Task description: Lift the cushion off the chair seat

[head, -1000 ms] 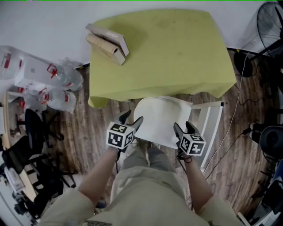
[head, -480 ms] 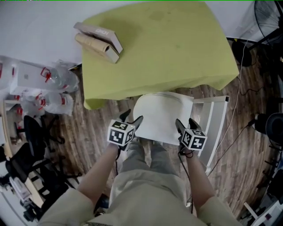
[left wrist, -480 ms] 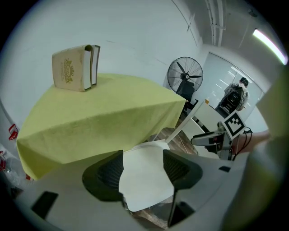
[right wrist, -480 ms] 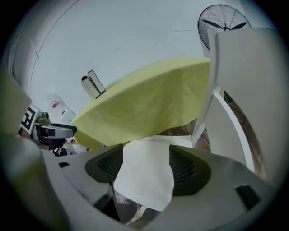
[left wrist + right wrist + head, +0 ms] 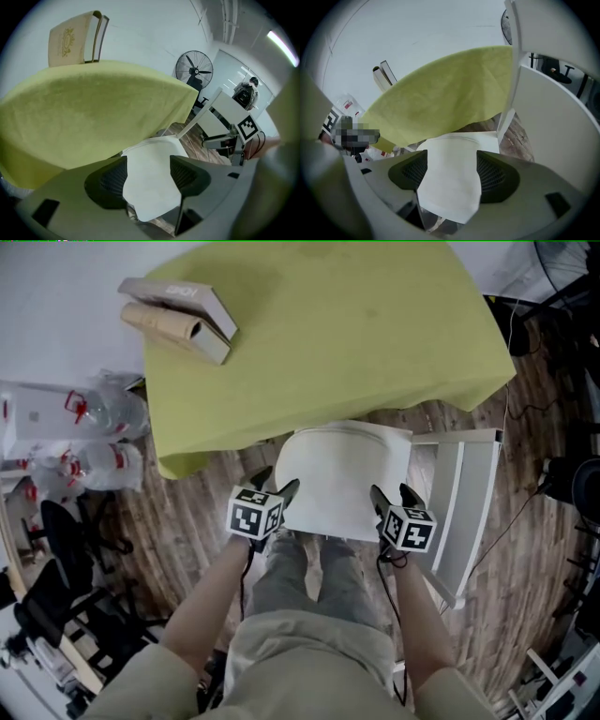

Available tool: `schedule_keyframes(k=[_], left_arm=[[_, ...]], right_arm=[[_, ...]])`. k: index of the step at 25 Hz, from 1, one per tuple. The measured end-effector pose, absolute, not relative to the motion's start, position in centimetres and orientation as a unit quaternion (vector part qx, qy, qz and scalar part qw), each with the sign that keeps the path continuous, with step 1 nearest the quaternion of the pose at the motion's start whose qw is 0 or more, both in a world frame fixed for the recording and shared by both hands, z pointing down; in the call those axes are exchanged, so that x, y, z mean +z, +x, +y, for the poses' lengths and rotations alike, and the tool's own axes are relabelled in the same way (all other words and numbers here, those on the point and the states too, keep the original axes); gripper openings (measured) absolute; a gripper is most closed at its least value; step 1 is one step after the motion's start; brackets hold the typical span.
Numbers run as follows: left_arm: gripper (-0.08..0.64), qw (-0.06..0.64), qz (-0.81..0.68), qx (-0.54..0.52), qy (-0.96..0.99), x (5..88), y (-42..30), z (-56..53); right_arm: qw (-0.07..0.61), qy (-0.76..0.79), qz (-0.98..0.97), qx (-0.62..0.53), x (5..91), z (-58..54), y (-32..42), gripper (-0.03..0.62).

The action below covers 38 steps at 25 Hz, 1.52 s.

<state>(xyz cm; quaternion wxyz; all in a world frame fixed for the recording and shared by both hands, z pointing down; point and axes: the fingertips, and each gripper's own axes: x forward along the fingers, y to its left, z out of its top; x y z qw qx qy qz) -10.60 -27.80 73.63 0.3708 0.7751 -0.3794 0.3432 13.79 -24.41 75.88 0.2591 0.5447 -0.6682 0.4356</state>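
A white cushion [image 5: 342, 479] lies flat on the seat of a white chair [image 5: 464, 507] that is tucked under the table. My left gripper [image 5: 278, 486] hovers at the cushion's near left corner and points steeply down. Its jaws stand open, with the cushion [image 5: 152, 157] showing through the gap of the left gripper [image 5: 147, 177] and no pad pressing on it. My right gripper [image 5: 391, 495] is at the near right corner, also open. The cushion's near edge [image 5: 450, 187] shows between the pads of the right gripper [image 5: 450, 169], which do not press on it.
A table under a yellow-green cloth [image 5: 328, 334] overhangs the far side of the seat, with two long boxes [image 5: 178, 313] on it. Plastic bags and bottles [image 5: 84, 437] lie left, a black office chair [image 5: 52, 587] lower left, a fan [image 5: 193, 70] and cables right.
Both grippers have sunk toward the cushion's near corners and tipped further down. Their jaws have spread a little wider. The cushion has not moved.
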Motion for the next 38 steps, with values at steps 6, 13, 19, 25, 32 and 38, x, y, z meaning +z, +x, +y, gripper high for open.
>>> schedule_keyframes(k=[6,13,19,25,32,38], left_arm=[[0.288,0.386,-0.371,0.364,0.762,79.1,-11.1,-27.2],[0.293,0.408,-0.354,0.389,0.746,85.4,-10.9,-26.1],[0.299,0.418,-0.358,0.395,0.735,90.2,-11.6,-26.8],[0.332,0.413,-0.37,0.421,0.718,94.2,-12.6,-26.4],[0.374,0.432,-0.385,0.431,0.692,97.6,-12.8,-25.9],[0.373,0.435,-0.385,0.433,0.69,98.4,-12.8,-26.0]], right_arm=[[0.259,0.549,-0.652,0.455,80.5,-23.2,13.6,0.336],[0.276,0.558,-0.63,0.464,85.9,-22.4,14.6,0.345],[0.289,0.57,-0.61,0.468,90.5,-22.4,15.4,0.367],[0.312,0.583,-0.587,0.467,93.9,-21.3,16.2,0.399],[0.335,0.601,-0.57,0.448,96.1,-21.1,16.3,0.413],[0.332,0.609,-0.574,0.435,96.3,-21.0,16.4,0.408]])
